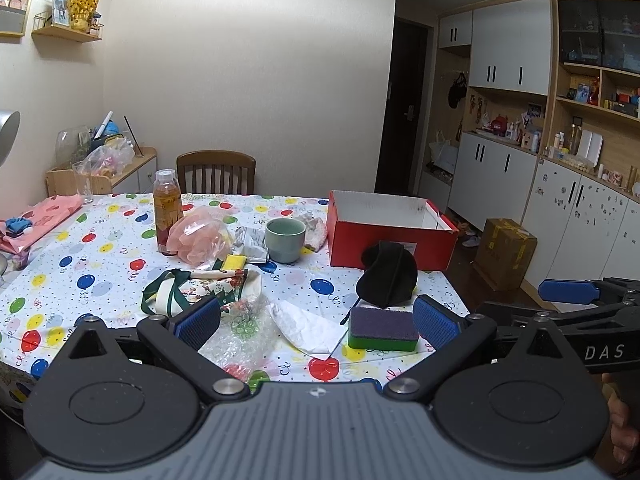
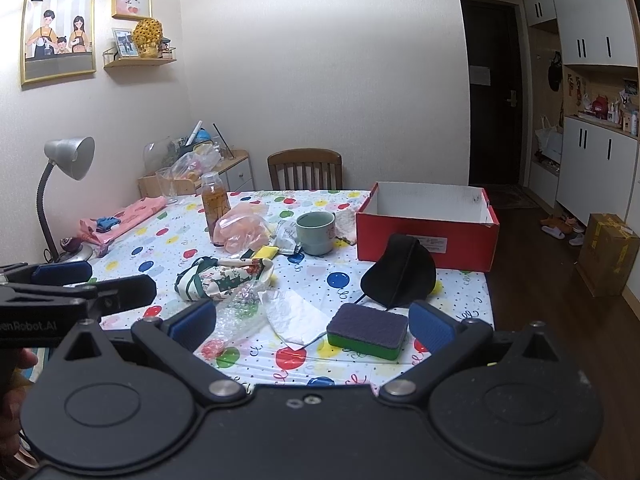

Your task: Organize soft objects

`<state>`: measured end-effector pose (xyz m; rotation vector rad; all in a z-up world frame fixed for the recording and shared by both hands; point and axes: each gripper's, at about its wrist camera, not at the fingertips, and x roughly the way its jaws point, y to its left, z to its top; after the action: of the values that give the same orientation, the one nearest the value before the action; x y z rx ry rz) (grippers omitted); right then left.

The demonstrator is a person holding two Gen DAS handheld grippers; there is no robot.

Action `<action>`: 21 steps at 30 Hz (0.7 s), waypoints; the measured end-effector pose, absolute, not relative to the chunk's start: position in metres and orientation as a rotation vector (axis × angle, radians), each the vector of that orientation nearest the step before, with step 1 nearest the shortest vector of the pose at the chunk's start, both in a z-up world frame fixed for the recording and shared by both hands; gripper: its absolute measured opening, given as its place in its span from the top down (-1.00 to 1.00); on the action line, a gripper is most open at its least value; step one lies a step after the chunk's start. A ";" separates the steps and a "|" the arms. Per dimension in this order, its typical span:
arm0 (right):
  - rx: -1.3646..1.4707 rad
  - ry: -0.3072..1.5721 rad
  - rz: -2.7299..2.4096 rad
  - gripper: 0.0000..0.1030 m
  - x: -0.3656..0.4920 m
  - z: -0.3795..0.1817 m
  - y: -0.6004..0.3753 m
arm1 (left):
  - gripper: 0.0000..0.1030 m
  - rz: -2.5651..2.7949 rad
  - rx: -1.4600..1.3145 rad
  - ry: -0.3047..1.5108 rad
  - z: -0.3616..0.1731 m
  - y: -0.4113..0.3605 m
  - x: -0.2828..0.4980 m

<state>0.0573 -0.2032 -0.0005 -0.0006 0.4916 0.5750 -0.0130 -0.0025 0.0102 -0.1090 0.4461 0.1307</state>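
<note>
Both tools (image 1: pixel 316 322) (image 2: pixel 312 326) spread apart over rectangular green sponge (image 2: pixel 366 336) with coarse purple top, beside crumpled black cloth (image 2: pixel 400 276).

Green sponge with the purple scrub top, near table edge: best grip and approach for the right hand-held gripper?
Grip the sponge across its two short ends, pads on the green foam sides below the purple scrub layer. Come from the near table edge, low and level. It lies flat, scrub side up, already between the open fingers of the right hand-held gripper. The black cap sits just behind it, so avoid overshooting.
</note>
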 end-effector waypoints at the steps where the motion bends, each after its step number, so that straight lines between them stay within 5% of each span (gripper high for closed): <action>1: 0.000 0.493 0.574 -0.99 0.057 -0.001 -0.203 | -1.00 0.130 -0.108 0.448 0.010 -0.003 -0.011; 21: -0.025 0.613 0.567 -0.99 0.118 -0.032 -0.198 | -1.00 0.207 -0.150 0.585 -0.041 0.053 0.055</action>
<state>0.1180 -0.1984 -0.0321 -0.0252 0.6130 0.5670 0.0552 0.0530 -0.0412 -0.1504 0.5853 0.2066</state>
